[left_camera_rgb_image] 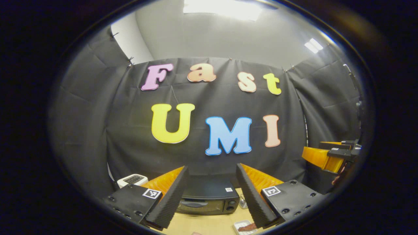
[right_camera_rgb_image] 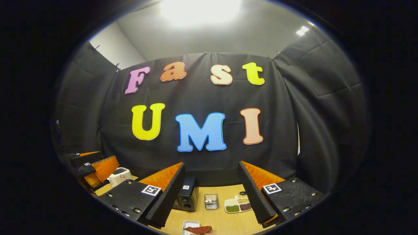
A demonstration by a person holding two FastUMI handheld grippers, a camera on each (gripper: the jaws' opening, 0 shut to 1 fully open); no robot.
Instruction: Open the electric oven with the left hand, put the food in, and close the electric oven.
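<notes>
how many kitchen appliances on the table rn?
2: a black electric oven at the back centre, door shut, and a white toaster-like appliance to its left near the wall. More may be hidden behind the gripper fingers.

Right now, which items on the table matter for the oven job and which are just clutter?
In play:
- electric oven, door closed
- food on a small white tray
- left tongs, open
- right tongs, open

Lying about:
- white toaster
- wire basket
- divided dish of beans
</notes>
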